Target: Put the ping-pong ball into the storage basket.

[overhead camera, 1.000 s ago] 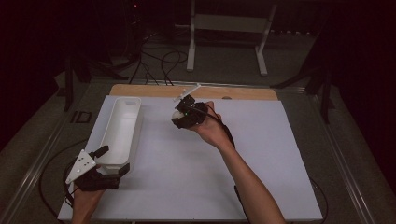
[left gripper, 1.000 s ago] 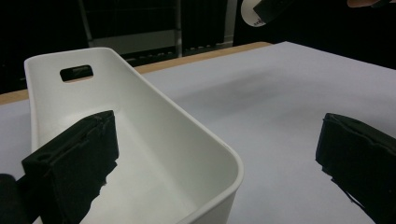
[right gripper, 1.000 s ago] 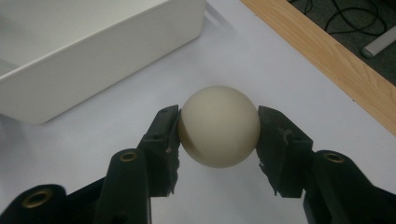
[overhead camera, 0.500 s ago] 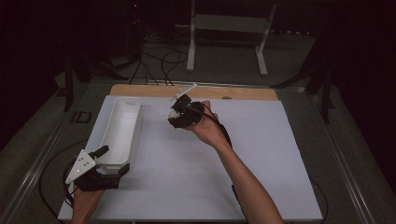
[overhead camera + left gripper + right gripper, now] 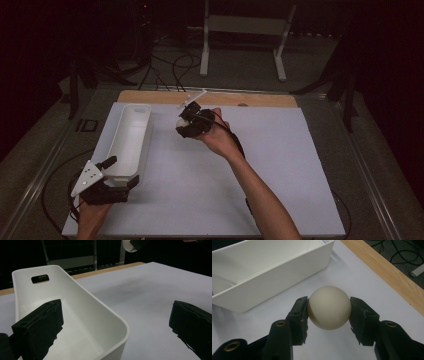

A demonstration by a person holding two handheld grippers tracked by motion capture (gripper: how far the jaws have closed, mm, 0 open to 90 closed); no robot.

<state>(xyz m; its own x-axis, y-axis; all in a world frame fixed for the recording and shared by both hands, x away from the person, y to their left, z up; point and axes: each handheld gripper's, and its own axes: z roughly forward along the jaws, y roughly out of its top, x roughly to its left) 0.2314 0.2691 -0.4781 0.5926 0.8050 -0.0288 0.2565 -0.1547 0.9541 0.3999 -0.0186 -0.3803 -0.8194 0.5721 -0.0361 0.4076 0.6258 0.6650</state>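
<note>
A cream-white ball (image 5: 329,307) sits pinched between the two black jaws of my right gripper (image 5: 329,308). In the high view this gripper (image 5: 184,123) hovers above the white sheet, just right of the far half of the long white bin (image 5: 116,150), with the ball (image 5: 180,121) at its tip. My left gripper (image 5: 122,171) stands open at the bin's near end. In the left gripper view one jaw is inside the bin (image 5: 82,302) and the other is out over the sheet, so the left gripper (image 5: 116,307) straddles the near right wall. The bin's visible inside is bare.
A white sheet (image 5: 280,165) covers most of the table, with a wooden strip (image 5: 260,99) along the far edge. Beyond it are cables and a white stand (image 5: 245,30) on the dark floor. A metal rail (image 5: 35,175) runs along the table's left side.
My right gripper has drifted a little to the left with the ball, closer to the bin. The left gripper has stayed where it was.
</note>
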